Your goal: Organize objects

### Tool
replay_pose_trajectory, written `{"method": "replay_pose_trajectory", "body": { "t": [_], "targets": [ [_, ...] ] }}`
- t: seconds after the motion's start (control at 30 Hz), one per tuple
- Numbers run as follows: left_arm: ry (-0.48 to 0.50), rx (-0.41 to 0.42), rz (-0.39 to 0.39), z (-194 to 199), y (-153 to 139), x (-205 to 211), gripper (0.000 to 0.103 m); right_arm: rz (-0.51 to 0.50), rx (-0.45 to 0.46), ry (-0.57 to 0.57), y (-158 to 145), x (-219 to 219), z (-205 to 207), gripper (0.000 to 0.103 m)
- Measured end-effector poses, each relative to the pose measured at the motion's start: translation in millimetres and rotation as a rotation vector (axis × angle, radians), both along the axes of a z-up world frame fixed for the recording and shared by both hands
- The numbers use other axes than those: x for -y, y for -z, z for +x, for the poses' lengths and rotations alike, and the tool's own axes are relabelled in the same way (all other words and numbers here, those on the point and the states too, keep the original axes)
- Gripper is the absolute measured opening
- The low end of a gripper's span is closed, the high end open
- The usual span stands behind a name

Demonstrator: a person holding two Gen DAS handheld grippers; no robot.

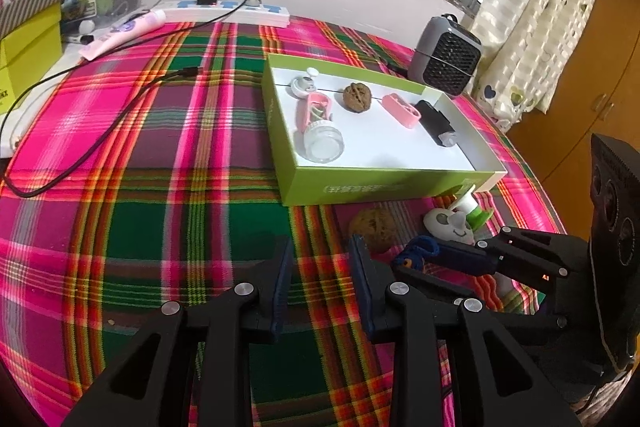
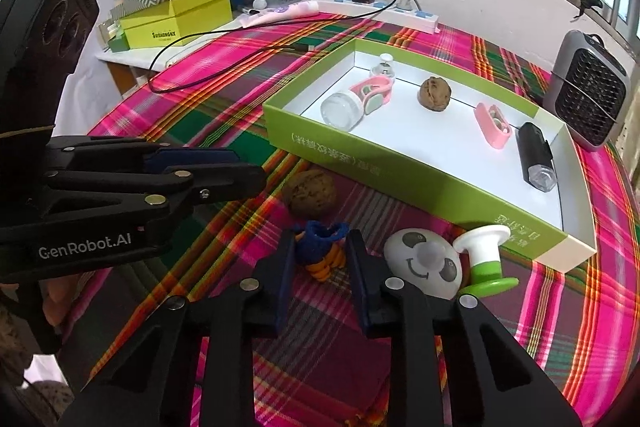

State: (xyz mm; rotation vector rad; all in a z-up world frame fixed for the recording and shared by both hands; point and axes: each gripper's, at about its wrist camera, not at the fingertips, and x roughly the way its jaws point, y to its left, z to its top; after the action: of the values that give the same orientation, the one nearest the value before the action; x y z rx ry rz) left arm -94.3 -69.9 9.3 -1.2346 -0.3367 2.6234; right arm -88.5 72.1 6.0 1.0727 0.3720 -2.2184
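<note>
Two hand-held grippers hang low over the plaid-covered surface [image 2: 400, 39], near its front edge. The right hand-held gripper [image 2: 320, 259] has its jaws spread apart on either side of a small blue-and-orange knitted toy [image 2: 324, 251], which sits between the pads; whether the pads touch it I cannot tell. The left hand-held gripper [image 1: 320, 267] is released too, jaws parted over bare cloth with nothing between them. Just right of the toy lie a white smiley-face ball [image 2: 424, 263] and a white-and-green spool [image 2: 482, 259], touching each other; a walnut [image 2: 312, 193] rests just beyond the toy. Farther back stands the green box [image 2: 400, 167], holding another walnut [image 2: 435, 94], a clear jar [image 2: 340, 111] on its side, a pink clip [image 2: 494, 125] and a black cylinder [image 2: 536, 155]. A grey fan [image 2: 588, 95] stands at far right.
</note>
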Motion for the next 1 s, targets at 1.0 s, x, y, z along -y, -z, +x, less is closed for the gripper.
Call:
{"method": "replay_pose_trajectory", "body": {
  "t": [1.0],
  "targets": [
    [0.038,0.007,-0.069,-22.1,2.9,-34.0,0.037,-0.044,-0.028,0.039,-15.5,-31.3,11.5,0.026]
  ]
}}
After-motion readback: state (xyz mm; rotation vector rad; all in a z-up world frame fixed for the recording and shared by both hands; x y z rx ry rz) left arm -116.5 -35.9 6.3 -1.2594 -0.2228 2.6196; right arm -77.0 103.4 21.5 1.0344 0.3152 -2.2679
